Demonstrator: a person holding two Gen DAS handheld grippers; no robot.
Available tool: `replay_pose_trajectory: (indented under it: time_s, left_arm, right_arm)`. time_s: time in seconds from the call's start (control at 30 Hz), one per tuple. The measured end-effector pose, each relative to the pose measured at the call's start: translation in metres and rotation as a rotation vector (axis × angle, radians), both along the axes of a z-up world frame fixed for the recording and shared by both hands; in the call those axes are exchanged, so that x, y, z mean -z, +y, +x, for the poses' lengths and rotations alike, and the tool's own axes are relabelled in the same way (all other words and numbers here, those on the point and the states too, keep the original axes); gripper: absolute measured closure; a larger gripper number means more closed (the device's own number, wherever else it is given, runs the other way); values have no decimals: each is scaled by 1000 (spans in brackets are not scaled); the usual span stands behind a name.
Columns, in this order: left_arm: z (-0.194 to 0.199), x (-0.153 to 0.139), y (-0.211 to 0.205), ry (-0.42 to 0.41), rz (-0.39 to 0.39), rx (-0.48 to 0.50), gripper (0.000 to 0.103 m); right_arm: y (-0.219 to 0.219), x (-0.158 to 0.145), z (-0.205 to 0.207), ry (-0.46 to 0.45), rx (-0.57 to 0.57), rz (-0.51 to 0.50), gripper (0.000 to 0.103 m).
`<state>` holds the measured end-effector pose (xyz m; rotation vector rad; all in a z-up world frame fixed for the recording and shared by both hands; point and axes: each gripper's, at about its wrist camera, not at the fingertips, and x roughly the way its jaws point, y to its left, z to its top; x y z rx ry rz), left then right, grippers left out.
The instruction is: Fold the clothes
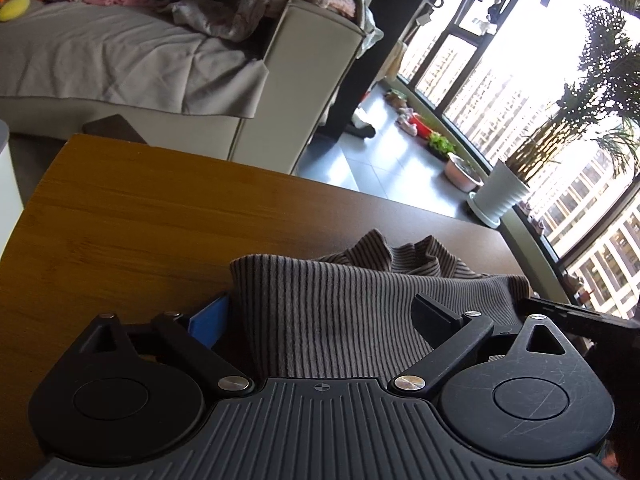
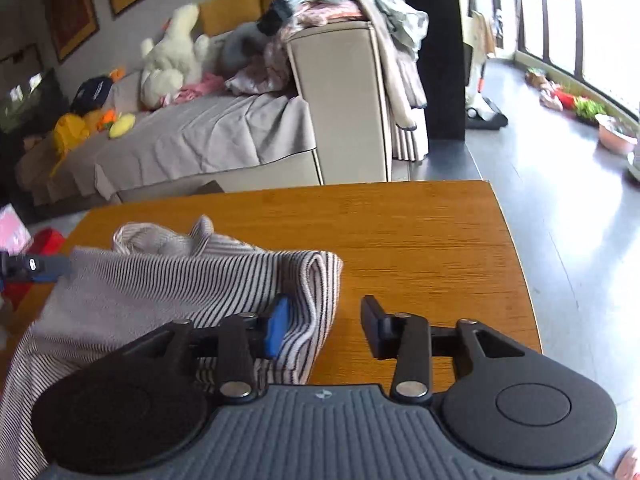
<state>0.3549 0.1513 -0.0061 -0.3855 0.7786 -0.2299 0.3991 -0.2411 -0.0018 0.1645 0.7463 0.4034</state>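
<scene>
A grey garment with thin dark stripes [image 1: 340, 312] lies on the wooden table [image 1: 160, 216]. My left gripper [image 1: 320, 316] is open, its jaws wide apart with the garment's edge lying between them. In the right wrist view the same striped garment [image 2: 160, 284] lies at the left of the table [image 2: 420, 240]. My right gripper [image 2: 326, 326] is open, and the garment's folded corner lies over its blue left finger [image 2: 276, 326]. The black right finger [image 2: 372, 328] is over bare wood. The other gripper shows at the left edge of the right wrist view [image 2: 36, 268].
A beige sofa [image 2: 240, 136] with a grey cover, soft toys and heaped clothes stands beyond the table. Large windows, a potted plant [image 1: 500, 196] and bowls line the dark tiled floor to the right. The table's far and right edges are close.
</scene>
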Motion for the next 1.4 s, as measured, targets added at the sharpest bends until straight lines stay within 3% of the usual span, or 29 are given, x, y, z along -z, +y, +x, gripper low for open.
replay_pose_trajectory:
  time_s: [0.13, 0.23, 0.33, 0.4, 0.43, 0.5, 0.63, 0.7, 0.83, 0.97, 1.07, 1.17, 1.23, 1.3, 1.33, 1.4]
  left_arm:
    - [11, 7, -3, 8, -3, 0, 3]
    - [17, 8, -6, 7, 10, -5, 3]
    - [21, 9, -11, -10, 40, 20, 5]
    - [23, 9, -14, -27, 69, 44, 31]
    - [26, 9, -15, -29, 69, 51, 35]
    - [35, 11, -16, -14, 27, 66, 66]
    - [41, 1, -17, -29, 40, 67, 76]
    - [19, -22, -17, -97, 41, 85, 78]
    - [-48, -69, -19, -246, 49, 148, 79]
    - [-117, -83, -28, -294, 60, 207, 87]
    - [-162, -73, -35, -264, 75, 241, 87]
    - [-193, -52, -41, -183, 98, 290, 86]
    - [-208, -36, -42, -125, 123, 320, 83]
    - [-218, -26, -41, -80, 141, 331, 69]
    - [-222, -24, -38, -64, 129, 325, 62]
    - [-224, -24, -26, -50, 70, 289, 38]
  right_arm:
    - [-7, -1, 17, 58, 6, 122, 45]
    - [6, 19, 29, 109, -35, 87, 45]
    - [20, 23, 33, 80, -91, 79, 49]
    - [32, 21, 37, 66, -115, 52, 61]
    - [38, 21, 39, 56, -126, 43, 66]
    - [49, 19, 43, 37, -147, 26, 73]
    - [51, -14, 27, -84, -183, 41, 79]
    - [48, -34, 14, -157, -207, 60, 79]
    - [30, -73, -54, -311, -285, 2, 79]
    - [12, -76, -118, -324, -318, -83, 79]
    - [5, -62, -158, -309, -343, -158, 79]
    - [-2, -50, -187, -270, -372, -226, 78]
    - [-7, -43, -201, -233, -388, -261, 70]
    - [-17, -38, -208, -178, -383, -266, 61]
    - [-24, -36, -211, -149, -368, -260, 48]
    - [-41, -34, -210, -86, -307, -217, 38]
